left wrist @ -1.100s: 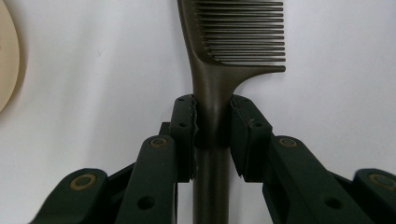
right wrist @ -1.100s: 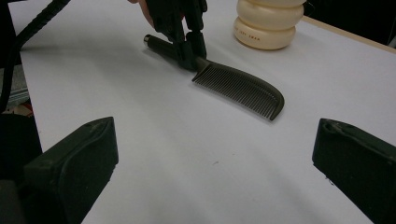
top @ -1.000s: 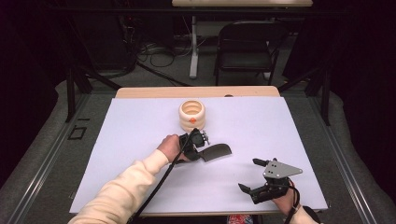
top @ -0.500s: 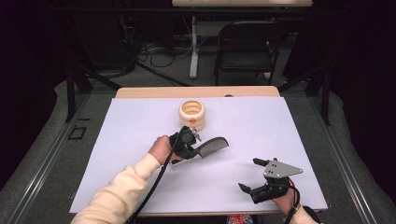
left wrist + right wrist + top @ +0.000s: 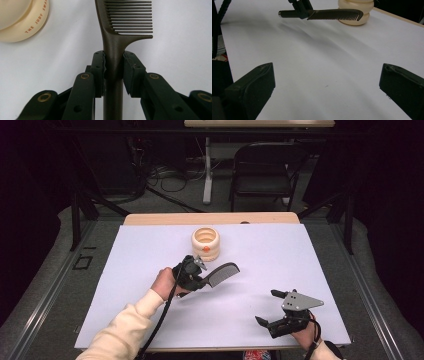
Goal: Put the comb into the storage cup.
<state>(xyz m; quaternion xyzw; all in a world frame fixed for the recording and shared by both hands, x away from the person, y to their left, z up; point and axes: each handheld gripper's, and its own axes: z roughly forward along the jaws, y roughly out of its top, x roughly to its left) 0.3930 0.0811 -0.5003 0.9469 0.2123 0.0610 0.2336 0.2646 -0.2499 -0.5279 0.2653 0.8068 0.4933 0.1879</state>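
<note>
A dark brown comb (image 5: 223, 272) hangs above the white table top, its handle clamped between the pads of my left gripper (image 5: 200, 276). In the left gripper view the comb (image 5: 117, 37) runs straight up from the left gripper (image 5: 113, 72), teeth to the right. A cream ribbed holder (image 5: 205, 243) stands just beyond it; the holder (image 5: 20, 20) shows at upper left in that view. My right gripper (image 5: 272, 307) rests low near the table's front right, jaws wide apart with nothing between them. In the right gripper view the comb (image 5: 329, 14) hovers in front of the holder (image 5: 355, 11).
The white sheet (image 5: 300, 265) covers a wooden table (image 5: 165, 219). A black cable (image 5: 162, 320) trails from the left gripper along the cream sleeve. A chair (image 5: 262, 167) and floor cables lie beyond the far edge.
My left gripper has carried the comb up and toward the holder, away from the table surface. The right gripper has stayed where it was.
</note>
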